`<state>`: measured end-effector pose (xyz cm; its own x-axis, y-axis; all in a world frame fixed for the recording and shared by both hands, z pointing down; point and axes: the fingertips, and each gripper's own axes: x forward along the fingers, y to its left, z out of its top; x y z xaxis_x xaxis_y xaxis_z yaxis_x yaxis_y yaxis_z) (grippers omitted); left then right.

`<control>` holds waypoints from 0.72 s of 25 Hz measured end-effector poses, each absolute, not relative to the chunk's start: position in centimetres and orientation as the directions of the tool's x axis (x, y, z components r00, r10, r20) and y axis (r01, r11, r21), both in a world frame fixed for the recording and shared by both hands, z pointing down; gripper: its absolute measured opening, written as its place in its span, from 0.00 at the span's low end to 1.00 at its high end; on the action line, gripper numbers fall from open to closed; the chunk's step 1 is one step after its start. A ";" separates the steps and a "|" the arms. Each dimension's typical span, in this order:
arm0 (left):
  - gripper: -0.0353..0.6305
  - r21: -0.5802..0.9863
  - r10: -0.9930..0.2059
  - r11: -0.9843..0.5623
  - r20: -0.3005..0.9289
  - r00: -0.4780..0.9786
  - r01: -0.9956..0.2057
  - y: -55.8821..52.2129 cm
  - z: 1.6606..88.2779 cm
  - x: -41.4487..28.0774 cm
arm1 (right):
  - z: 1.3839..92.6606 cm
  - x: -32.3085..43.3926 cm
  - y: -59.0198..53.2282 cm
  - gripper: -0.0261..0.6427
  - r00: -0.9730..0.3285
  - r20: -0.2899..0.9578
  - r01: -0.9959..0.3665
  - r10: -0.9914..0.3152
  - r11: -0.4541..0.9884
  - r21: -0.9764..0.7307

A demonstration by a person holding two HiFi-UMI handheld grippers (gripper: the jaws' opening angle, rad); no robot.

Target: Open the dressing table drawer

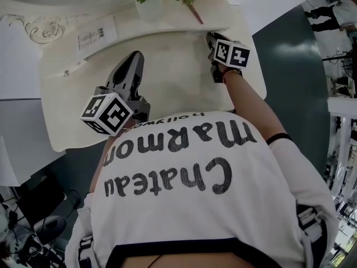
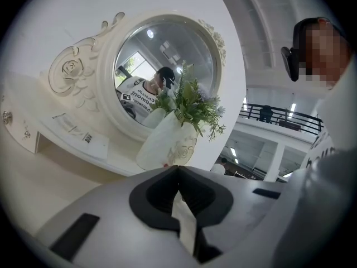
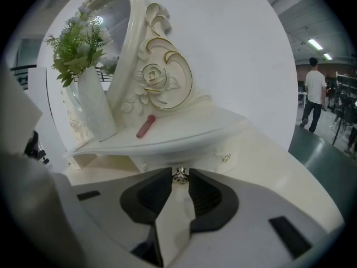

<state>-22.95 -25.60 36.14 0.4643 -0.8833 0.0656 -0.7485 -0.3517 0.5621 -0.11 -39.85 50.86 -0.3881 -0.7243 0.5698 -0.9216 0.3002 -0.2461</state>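
Note:
The cream dressing table (image 1: pixel 167 71) has a raised shelf with small drawers beneath it. In the right gripper view a small metal drawer knob (image 3: pixel 179 176) sits between the tips of my right gripper (image 3: pixel 179 177), whose pads press on it from both sides. The drawer front (image 3: pixel 195 156) lies flush under the shelf. In the head view my right gripper (image 1: pixel 211 37) reaches under the shelf's right end. My left gripper (image 1: pixel 134 56) hovers over the tabletop on the left, its jaws (image 2: pixel 178 167) shut with nothing between them.
On the shelf stand a white vase of green leaves (image 3: pixel 93 108) and a red stick (image 3: pixel 146 126), in front of the round mirror (image 2: pixel 162 71). A second knob (image 3: pixel 226 158) is to the right. A card (image 1: pixel 97 33) lies at the shelf's left. The table's rounded edge drops off at the right.

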 end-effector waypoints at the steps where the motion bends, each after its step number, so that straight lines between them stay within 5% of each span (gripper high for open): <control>1: 0.09 0.560 -0.884 -0.352 0.063 0.463 -0.750 -25.7 36.0 -22.9 | 50.8 -0.1 -39.8 0.20 -0.387 0.572 -0.922 -0.723 0.304 -0.240; 18: 0.09 0.547 -0.885 -0.363 0.052 0.463 -0.754 -26.7 34.9 -21.5 | 50.8 -0.2 -39.7 0.20 -0.397 0.613 -0.916 -0.683 0.332 -0.224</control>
<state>-21.53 -26.73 34.92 0.4634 -0.8846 0.0524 -0.7542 -0.3627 0.5473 -0.20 -39.66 50.81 -0.3972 -0.6833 0.6126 -0.9164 0.3315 -0.2244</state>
